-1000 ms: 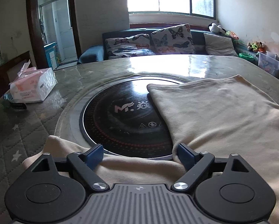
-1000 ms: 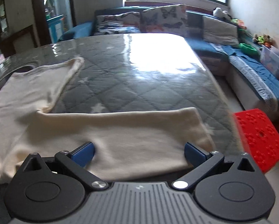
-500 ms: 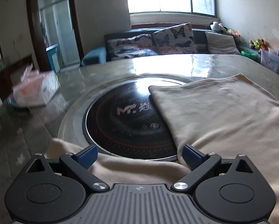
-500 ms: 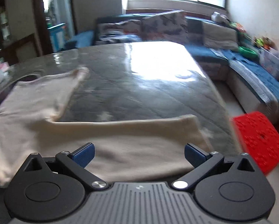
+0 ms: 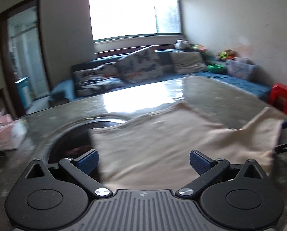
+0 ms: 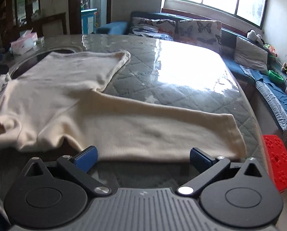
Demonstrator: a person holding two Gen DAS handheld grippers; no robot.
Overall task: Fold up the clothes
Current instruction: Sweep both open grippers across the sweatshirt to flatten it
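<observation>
The cream long-sleeved knit garment [image 6: 108,115] lies spread on the grey quilted glass-covered tabletop [image 6: 182,73], one sleeve stretching right. The left hand-held gripper [image 5: 143,158] and the right hand-held gripper [image 6: 143,155] both stand with blue pads wide apart, gripping nothing. No writing reads clearly; the round black inset hotplate [image 5: 74,138] is blurred.

Beyond the garment [image 6: 97,104] the surface [image 6: 182,77] lay open to its far edge; a tissue box [image 6: 24,42] stood far left.
</observation>
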